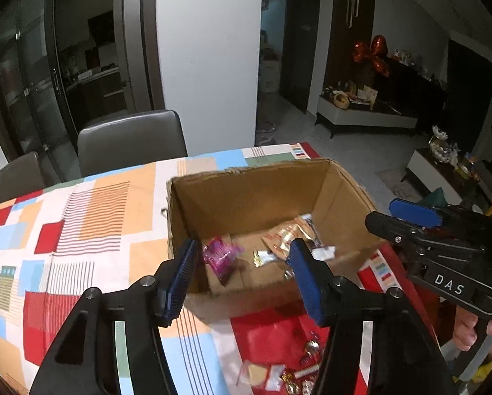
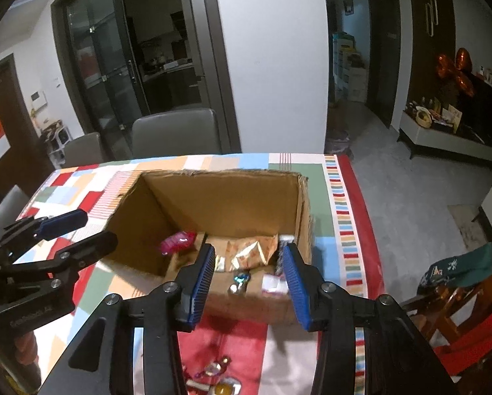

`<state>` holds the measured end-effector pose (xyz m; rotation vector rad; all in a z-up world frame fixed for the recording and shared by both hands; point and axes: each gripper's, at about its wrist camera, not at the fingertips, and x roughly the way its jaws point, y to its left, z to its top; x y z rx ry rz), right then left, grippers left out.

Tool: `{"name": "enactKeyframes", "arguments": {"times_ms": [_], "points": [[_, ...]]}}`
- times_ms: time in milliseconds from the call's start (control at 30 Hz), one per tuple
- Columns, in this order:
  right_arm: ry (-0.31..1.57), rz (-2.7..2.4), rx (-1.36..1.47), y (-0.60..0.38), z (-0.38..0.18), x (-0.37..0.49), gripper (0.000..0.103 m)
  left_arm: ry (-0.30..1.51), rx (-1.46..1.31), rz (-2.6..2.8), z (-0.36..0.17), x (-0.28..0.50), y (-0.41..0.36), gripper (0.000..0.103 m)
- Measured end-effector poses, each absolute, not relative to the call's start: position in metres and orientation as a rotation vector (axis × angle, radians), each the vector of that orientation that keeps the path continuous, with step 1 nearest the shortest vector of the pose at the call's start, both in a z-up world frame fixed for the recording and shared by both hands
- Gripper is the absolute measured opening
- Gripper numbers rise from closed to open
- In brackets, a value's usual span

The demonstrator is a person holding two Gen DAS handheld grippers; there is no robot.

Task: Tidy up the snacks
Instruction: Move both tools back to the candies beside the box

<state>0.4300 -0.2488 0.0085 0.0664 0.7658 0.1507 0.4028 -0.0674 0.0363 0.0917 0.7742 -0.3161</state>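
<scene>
An open cardboard box (image 1: 246, 172) (image 2: 213, 175) stands on the patchwork tablecloth. Inside lie a pink packet (image 1: 221, 256) (image 2: 178, 242), a beige and gold packet (image 1: 288, 235) (image 2: 252, 250), a small white packet (image 1: 323, 252) (image 2: 273, 283) and a small shiny candy (image 2: 241, 279). My left gripper (image 1: 244, 258) hangs open over the box's near wall, nothing pressed between its blue pads. My right gripper (image 2: 248, 263) is open above the box's right half; whether the candy seen between its fingers lies on the floor or is falling I cannot tell. Each gripper shows in the other's view: right gripper (image 1: 407, 219), left gripper (image 2: 74, 227).
Loose wrapped snacks (image 1: 288, 373) (image 2: 213, 375) lie on the cloth just in front of the box. Grey chairs (image 1: 130, 141) (image 2: 176, 131) stand behind the table. The table's right edge (image 2: 361, 217) drops to the floor; a wooden chair with red cushion (image 2: 466, 332) is nearby. A hand (image 1: 466, 332) holds the right gripper.
</scene>
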Motion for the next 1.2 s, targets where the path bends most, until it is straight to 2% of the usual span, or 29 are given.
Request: {"name": "enactKeyframes", "arguments": {"times_ms": [633, 967, 1200], "points": [[0.793, 0.231, 0.024, -0.226, 0.001, 0.350, 0.044, 0.768, 0.055, -0.379, 0.032, 0.320, -0.052, 0.056], [0.797, 0.252, 0.063, -0.232, -0.022, 0.323, 0.044, 0.790, 0.081, -0.410, 0.006, 0.286, -0.058, 0.046], [0.810, 0.273, 0.088, -0.235, -0.049, 0.313, 0.044, 0.838, 0.084, -0.432, -0.019, 0.274, -0.063, 0.036]]}}
